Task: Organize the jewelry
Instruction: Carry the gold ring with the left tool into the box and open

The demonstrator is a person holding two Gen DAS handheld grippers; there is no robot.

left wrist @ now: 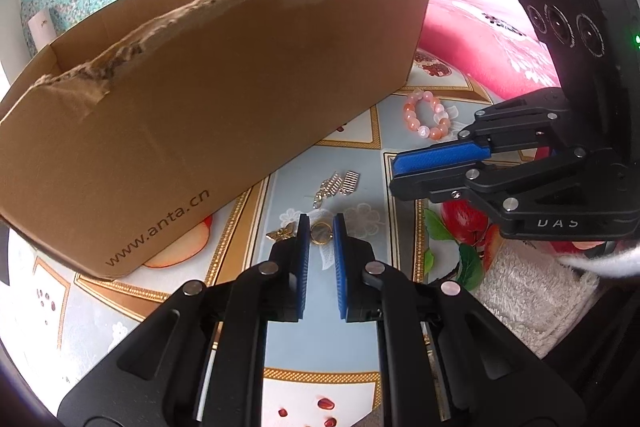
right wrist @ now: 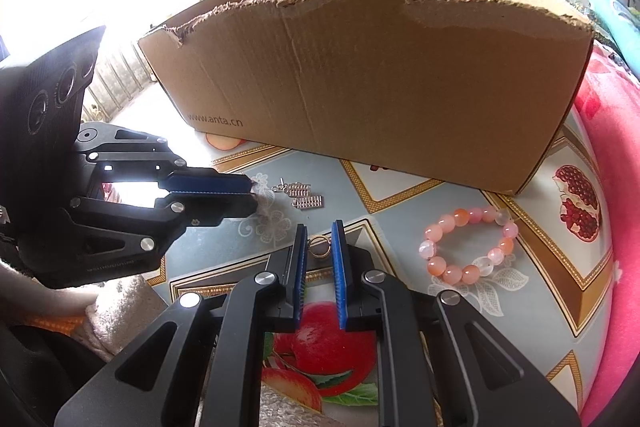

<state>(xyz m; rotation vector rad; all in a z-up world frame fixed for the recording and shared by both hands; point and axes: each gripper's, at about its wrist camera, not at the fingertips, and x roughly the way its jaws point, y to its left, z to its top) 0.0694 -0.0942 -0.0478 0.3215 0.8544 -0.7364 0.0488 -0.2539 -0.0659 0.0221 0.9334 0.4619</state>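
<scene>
1. The gold ring [left wrist: 321, 233] is lying at frame centre on the tablecloth [left wrist: 352, 327], framed between the left gripper's [left wrist: 321, 227] spread jaws.
2. The right gripper [right wrist: 319, 233], jaws likewise parted, is also bracketing the ring; judging by this, only one should be closing, low and level.
3. The cardboard box [left wrist: 224, 99] is waiting upper left, the bead bracelet [right wrist: 468, 245] sitting apart.

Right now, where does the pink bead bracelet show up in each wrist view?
Left wrist view: the bracelet lies on the tablecloth at centre right, just past the box's right end and above the right tool.
Right wrist view: the bracelet lies at right of centre, below the box front.
Shared landmark: the cardboard box printed www.anta.cn.
</scene>
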